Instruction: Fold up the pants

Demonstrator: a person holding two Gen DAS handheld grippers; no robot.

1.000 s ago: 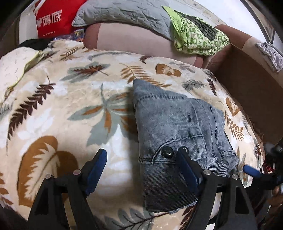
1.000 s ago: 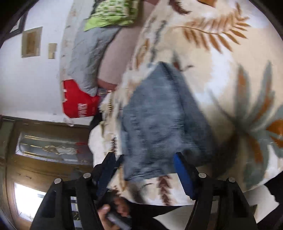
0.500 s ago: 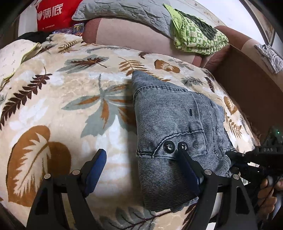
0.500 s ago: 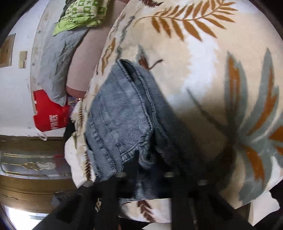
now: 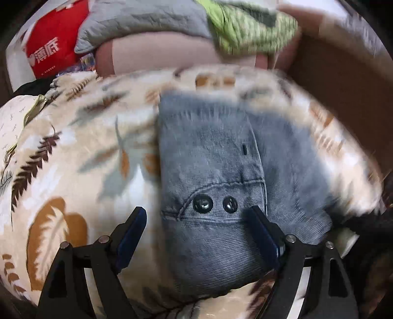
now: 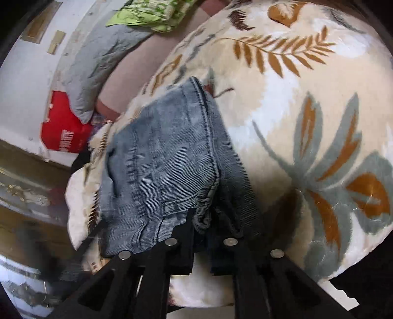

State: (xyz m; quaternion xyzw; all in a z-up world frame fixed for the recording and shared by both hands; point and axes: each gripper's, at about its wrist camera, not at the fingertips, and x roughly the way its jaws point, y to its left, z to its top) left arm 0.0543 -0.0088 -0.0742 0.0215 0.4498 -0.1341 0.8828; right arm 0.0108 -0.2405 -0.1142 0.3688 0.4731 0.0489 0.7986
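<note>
The right gripper (image 6: pixel 200 228) is clamped on the near edge of the folded pants (image 6: pixel 159 169) lying on the bed (image 6: pixel 307 98), while the left gripper (image 5: pixel 196 235) hangs wide apart straddling the pants' (image 5: pixel 208 176) buttoned corner, grasping nothing.

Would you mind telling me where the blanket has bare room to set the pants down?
The widest bare patch of blanket lies left of the pants, reaching the white bedding at its edge. In the right wrist view another bare stretch opens right of the pants. It is crowded behind: grey pillow, red bag, green cloth.
</note>
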